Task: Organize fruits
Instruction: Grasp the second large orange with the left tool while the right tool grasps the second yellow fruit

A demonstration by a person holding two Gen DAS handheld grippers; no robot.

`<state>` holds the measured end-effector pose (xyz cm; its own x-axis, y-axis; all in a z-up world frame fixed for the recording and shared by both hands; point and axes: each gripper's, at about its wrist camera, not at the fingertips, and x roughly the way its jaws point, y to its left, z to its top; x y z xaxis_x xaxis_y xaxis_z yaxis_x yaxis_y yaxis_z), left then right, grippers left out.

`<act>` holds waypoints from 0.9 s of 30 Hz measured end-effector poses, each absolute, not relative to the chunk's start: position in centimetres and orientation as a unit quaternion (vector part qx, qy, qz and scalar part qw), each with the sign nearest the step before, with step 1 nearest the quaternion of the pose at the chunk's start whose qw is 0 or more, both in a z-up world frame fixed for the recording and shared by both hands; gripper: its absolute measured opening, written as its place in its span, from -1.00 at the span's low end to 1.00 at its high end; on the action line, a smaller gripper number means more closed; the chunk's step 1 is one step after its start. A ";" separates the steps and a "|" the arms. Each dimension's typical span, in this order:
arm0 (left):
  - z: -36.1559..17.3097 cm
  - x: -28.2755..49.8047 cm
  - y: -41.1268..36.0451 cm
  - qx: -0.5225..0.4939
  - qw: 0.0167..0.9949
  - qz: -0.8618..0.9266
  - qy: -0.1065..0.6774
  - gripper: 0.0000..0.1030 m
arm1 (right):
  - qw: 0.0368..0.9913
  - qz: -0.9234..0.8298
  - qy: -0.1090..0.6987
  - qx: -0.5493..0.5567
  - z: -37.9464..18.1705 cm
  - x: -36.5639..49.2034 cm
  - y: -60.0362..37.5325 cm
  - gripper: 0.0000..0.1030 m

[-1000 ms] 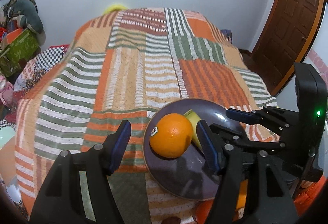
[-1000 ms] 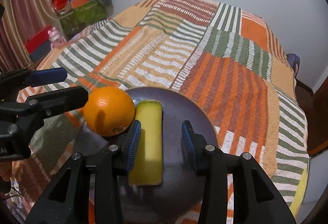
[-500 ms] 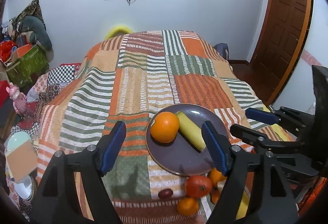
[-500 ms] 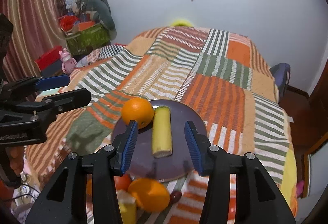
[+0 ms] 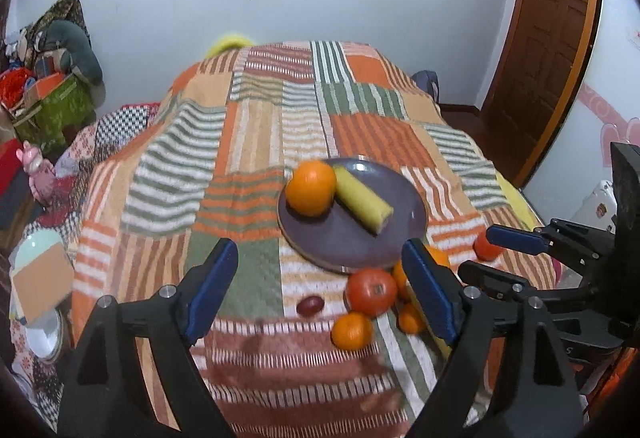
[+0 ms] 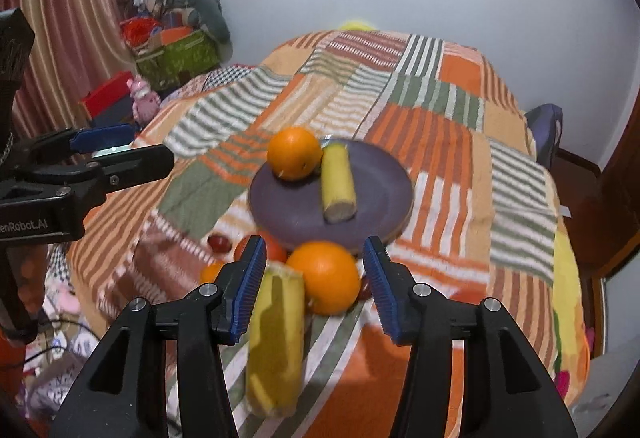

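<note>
**2 fruits plated, the rest still loose on the bedspread**

From my seat, I count 2 pieces already on the round dark purple plate [image 5: 408,213]: a large round orange [image 5: 311,188] at its far left and a short yellow-green banana piece [image 5: 363,204] lying touching it.

My left gripper [image 5: 320,290] hangs above the near edge of the striped patchwork bedspread [image 5: 256,125], jaws spread wide and holding nothing. My right gripper [image 6: 316,286] is likewise wide open and empty, with a second big orange [image 6: 324,277] and a yellow-green banana chunk [image 6: 276,338] lying between and below its fingers.

Still off the plate, just beside its near rim: a red-orange tomato-like fruit [image 5: 371,292], a small dark red plum-like fruit [image 5: 310,305], a small mandarin [image 5: 352,330], and a few more orange pieces partly hidden. I judge the job under halfway done.
</note>
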<state>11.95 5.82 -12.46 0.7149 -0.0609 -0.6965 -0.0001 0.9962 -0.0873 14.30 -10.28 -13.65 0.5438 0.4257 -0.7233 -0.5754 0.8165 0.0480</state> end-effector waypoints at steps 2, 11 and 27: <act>-13.2 11.4 5.8 -0.041 0.921 -0.016 0.388 0.64 | 0.867 0.289 0.393 -0.101 -14.6 13.9 -10.0 -0.09; -15.8 10.1 5.9 -0.053 0.905 -0.020 0.421 0.64 | 0.845 0.293 0.435 -0.101 -18.0 12.9 -9.8 -0.09; -17.2 12.0 3.1 -0.036 0.893 -0.045 0.446 0.64 | 0.847 0.306 0.427 -0.082 -17.9 12.9 -11.1 -0.31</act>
<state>11.96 3.12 -17.18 0.5984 -0.1122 -0.7933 0.0480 0.9934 -0.1043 12.87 -11.12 -17.92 0.4476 0.4481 -0.7739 -0.5876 0.7997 0.1233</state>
